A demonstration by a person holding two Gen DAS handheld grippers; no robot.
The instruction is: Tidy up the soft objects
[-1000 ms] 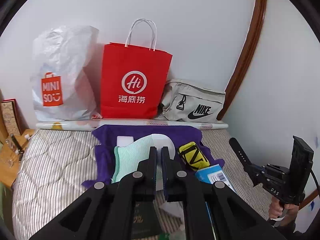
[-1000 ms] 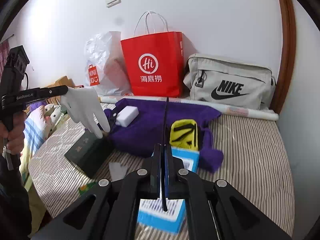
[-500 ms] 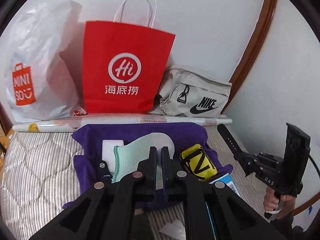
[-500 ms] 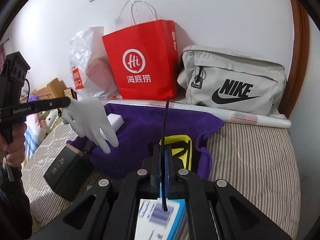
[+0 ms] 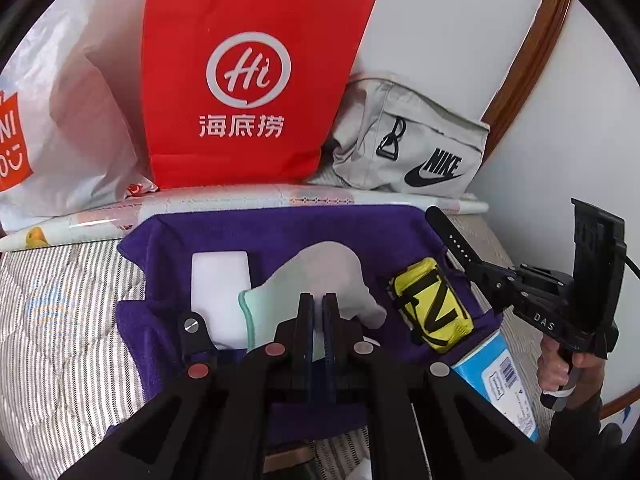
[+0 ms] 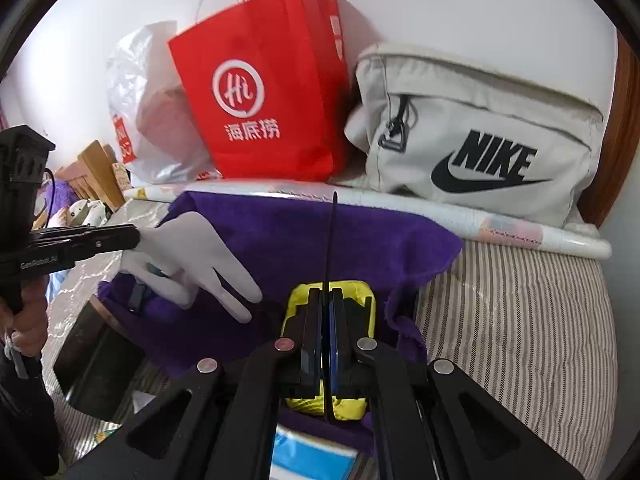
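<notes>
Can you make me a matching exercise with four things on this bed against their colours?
Things:
1. paper carrier bag with white Hi logo
2. fabric Nike pouch bag
3. fluffy spread towel
4. small padded pouch with black stripes

Colours:
A. purple
B. yellow
C. red
D. pale grey

Pairs: 1-C, 2-D, 3-A, 4-B

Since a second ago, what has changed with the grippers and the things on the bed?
Both grippers closed in on the purple towel. The left gripper keeps the white glove, the right gripper its thin black strip. Nothing was let go; the yellow pouch stayed put.
</notes>
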